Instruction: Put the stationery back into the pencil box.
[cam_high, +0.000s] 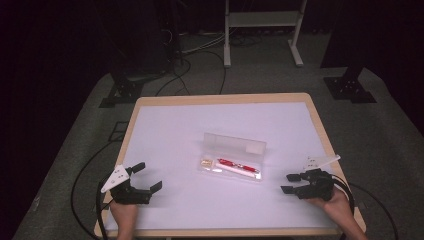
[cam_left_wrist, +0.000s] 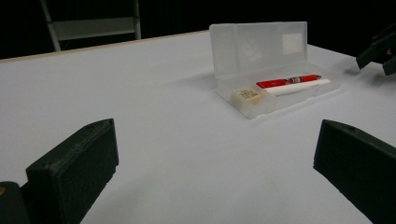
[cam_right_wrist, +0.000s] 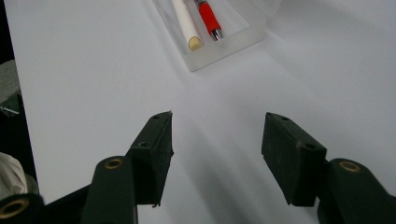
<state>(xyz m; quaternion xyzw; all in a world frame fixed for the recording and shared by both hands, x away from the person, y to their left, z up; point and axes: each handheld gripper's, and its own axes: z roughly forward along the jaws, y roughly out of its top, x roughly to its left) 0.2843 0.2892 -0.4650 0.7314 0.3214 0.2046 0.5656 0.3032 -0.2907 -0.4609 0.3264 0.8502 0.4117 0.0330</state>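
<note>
Pencil case: clear plastic, lying open a little right of the middle of the high view, on the white table top; in the left gripper view it sits upper right of centre, in the right gripper view at the top edge.
Lid: hinged up and back, standing upright behind the tray, with a pale label near one end.
Red pen: lies lengthwise in the tray; red body with a patterned band near one end in the left gripper view.
White pen: lies along the red pen, just beside it, on the near side in the left gripper view.
Eraser: small, pale, in the left end of the tray, apart from the pen tips.
Right gripper: lower right of the high view, held in a hand, pointing left toward the case and well apart from it; jaws stand wide with nothing but bare table between them.
Left gripper: lower left of the high view, held in a hand, pointing right and upward in the frame; jaws spread wide, nothing between them, well apart from the case.
Table: white surface with a pale wooden rim, taking up the middle of the high view.
Cables: black, on the grey floor beyond the table, upper centre.
Frame: pale metal legs at the top of the high view.
</note>
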